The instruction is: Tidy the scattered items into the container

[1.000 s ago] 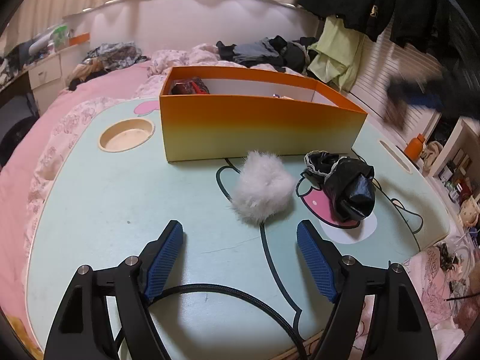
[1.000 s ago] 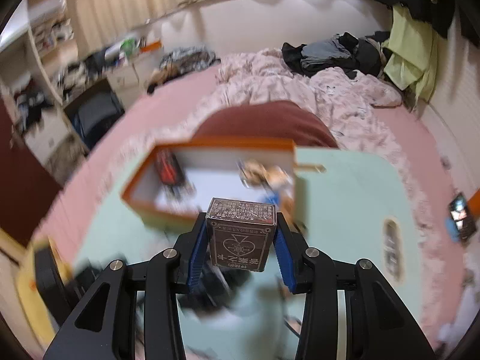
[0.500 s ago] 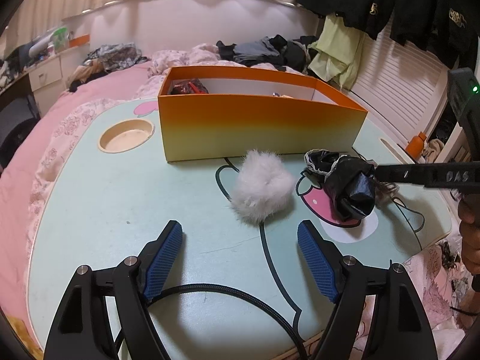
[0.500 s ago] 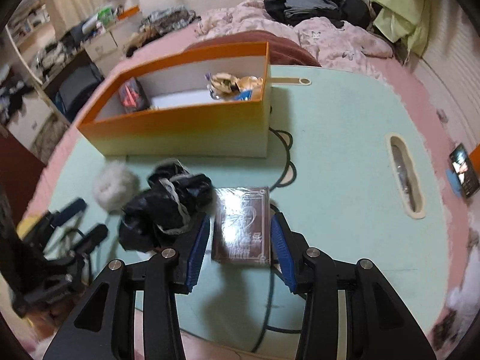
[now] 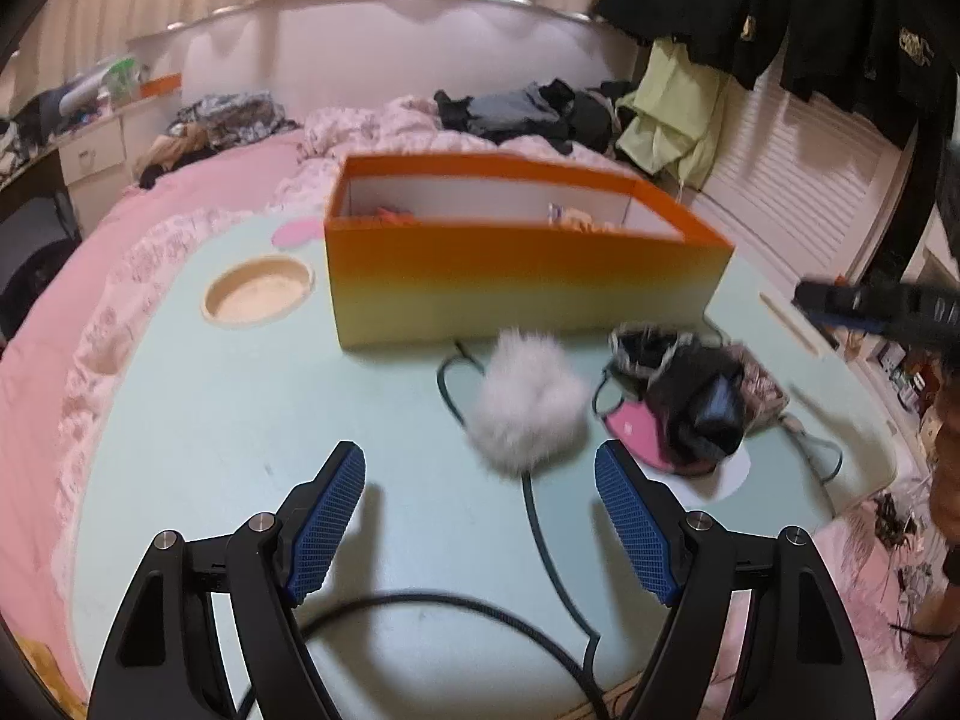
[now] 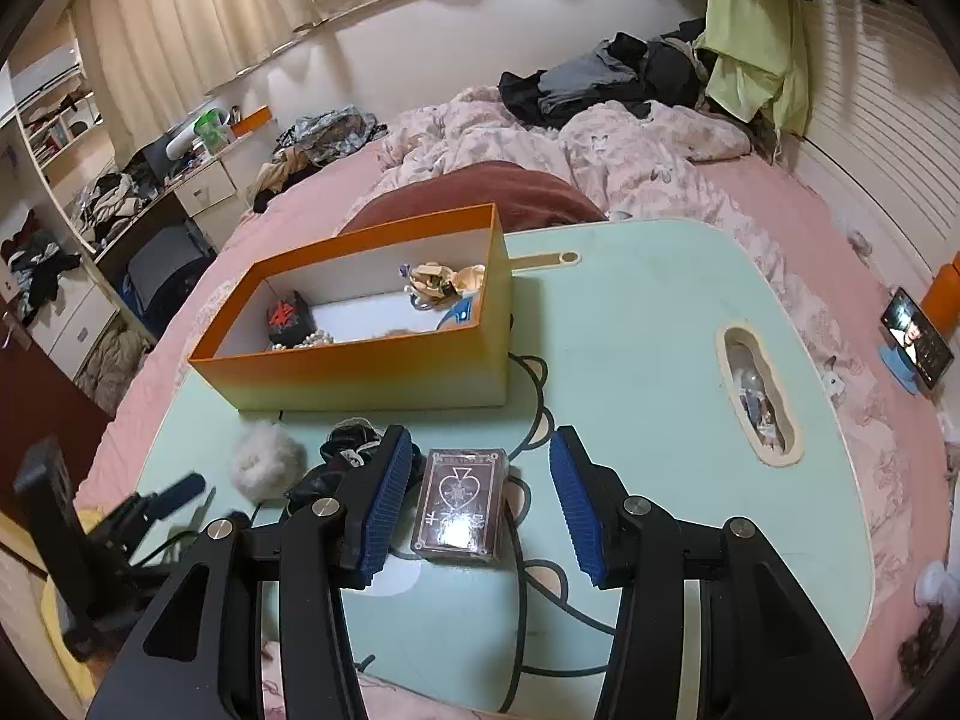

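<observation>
1. right gripper [image 6: 480, 498] is spread wide with nothing in it. the dark rectangular card deck in shiny wrap [image 6: 461, 501] lies flat on the pale green cartoon-print table [image 6: 630, 330] right between the blue ribbed pads [image 6: 384, 504], not touching either as far as i can tell.
2. key bit: the deck's long axis points pretty much straight along the fingers, away from the camera, so the pads face its long sides. looks lined up for a squeeze.
3. the orange-to-yellow cardboard box [image 6: 372, 372] sits further ahead and a bit to the left, already holding a few small bits.
4. left gripper [image 5: 480, 516] is also wide open and empty, low over the table. the fluffy white pom-pom [image 5: 528, 408] is just ahead of it, slightly right of centre.
5. the crumpled black fabric bundle [image 5: 690, 402] lies just beside the deck, so the right arm is nearer both.
</observation>
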### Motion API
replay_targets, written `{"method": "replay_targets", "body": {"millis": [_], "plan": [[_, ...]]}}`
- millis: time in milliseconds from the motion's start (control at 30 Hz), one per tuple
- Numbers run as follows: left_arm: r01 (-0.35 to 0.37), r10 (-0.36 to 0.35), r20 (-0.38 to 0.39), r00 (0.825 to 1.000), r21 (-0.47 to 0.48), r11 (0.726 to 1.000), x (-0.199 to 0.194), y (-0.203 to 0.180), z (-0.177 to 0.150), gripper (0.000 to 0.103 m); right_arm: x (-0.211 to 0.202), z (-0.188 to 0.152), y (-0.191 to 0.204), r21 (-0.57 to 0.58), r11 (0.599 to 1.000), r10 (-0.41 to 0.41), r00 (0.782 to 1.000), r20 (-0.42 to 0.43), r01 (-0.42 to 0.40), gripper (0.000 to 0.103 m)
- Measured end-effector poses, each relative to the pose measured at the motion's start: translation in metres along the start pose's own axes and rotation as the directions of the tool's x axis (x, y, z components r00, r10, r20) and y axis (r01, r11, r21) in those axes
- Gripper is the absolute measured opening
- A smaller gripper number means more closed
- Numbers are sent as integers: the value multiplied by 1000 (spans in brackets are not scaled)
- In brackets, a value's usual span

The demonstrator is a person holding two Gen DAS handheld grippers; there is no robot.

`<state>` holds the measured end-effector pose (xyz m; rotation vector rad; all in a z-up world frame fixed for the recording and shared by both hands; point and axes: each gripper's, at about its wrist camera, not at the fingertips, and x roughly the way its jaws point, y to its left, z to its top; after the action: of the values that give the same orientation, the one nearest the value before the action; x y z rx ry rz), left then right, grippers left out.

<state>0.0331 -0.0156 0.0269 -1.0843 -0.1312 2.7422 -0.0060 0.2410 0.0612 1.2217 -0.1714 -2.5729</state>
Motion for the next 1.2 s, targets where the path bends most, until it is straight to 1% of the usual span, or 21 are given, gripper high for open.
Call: {"method": "replay_targets", "body": {"millis": [100, 167, 233, 333, 433, 500, 567, 633, 667, 767, 800, 867, 900, 933, 967, 1000, 1067, 1100, 1133, 1167, 1200], "plan": [[35, -35, 45, 998, -3, 999, -13, 2, 26, 79, 1, -1, 0, 0, 1000, 6, 1000, -4, -6, 49], [69, -69, 74, 995, 3, 998, -20, 0, 53, 79, 1, -1, 0, -3, 1000, 10, 1000, -6, -10, 49], [108, -109, 68, 992, 17, 994, -17, -3, 82, 79, 0, -2, -1, 2, 1000, 18, 1000, -7, -18, 49], [178, -177, -8, 984, 33, 984, 9, -15, 127, 73, 1, -2, -3, 10, 1000, 25, 1000, -7, -25, 49], [201, -195, -152, 969, 23, 979, 62, -39, 158, 59, 0, -2, -4, 12, 1000, 25, 1000, -8, -25, 49], [182, -172, -253, 952, 13, 983, 102, -54, 167, 42, 0, -2, -5, 17, 1000, 26, 1000, -8, -26, 49], [148, -141, -325, 935, -5, 989, 136, -62, 171, 38, -1, -3, -7, 22, 999, 29, 1000, -7, -28, 49], [91, -96, -373, 923, -31, 995, 162, -65, 172, 35, -2, -4, -10, 27, 999, 30, 1000, -7, -29, 49], [62, -78, -392, 917, -53, 997, 173, -65, 172, 31, -2, -4, -11, 30, 999, 31, 1000, -7, -31, 49], [46, -95, -429, 898, -122, 991, 191, -62, 171, 31, -3, -5, -14, 31, 999, 32, 999, -6, -31, 49], [39, -94, -435, 895, -133, 990, 195, -62, 171, 32, -2, -5, -15, 34, 999, 31, 1000, -6, -31, 49], [28, -89, -431, 898, -146, 989, 199, -66, 172, 33, -2, -5, -17, 43, 998, 34, 999, -8, -34, 49], [24, -90, -430, 898, -157, 987, 200, -67, 173, 36, -2, -6, -18, 47, 998, 38, 999, -9, -37, 49], [30, -104, -427, 898, -176, 984, 201, -67, 173, 41, -2, -6, -19, 50, 998, 40, 999, -8, -39, 49], [53, -137, -425, 895, -204, 978, 203, -67, 173, 55, -2, -7, -19, 51, 998, 39, 999, -8, -39, 49], [76, -175, -423, 889, -240, 968, 205, -68, 172, 63, -2, -7, -19, 52, 998, 39, 999, -9, -38, 49], [82, -199, -417, 887, -282, 956, 210, -68, 172, 63, -2, -7, -19, 53, 998, 40, 999, -9, -39, 49], [83, -202, -407, 891, -291, 953, 212, -69, 172, 61, -2, -8, -19, 53, 998, 42, 999, -10, -42, 49], [84, -200, -399, 895, -289, 954, 213, -69, 171, 55, -2, -8, -20, 54, 998, 44, 999, -10, -44, 49], [85, -197, -399, 896, -281, 956, 215, -70, 170, 33, -2, -8, -20, 55, 998, 45, 999, -11, -44, 49], [99, -210, -401, 892, -282, 954, 216, -70, 169, 34, -1, -9, -20, 55, 997, 46, 999, -12, -45, 49]]}}
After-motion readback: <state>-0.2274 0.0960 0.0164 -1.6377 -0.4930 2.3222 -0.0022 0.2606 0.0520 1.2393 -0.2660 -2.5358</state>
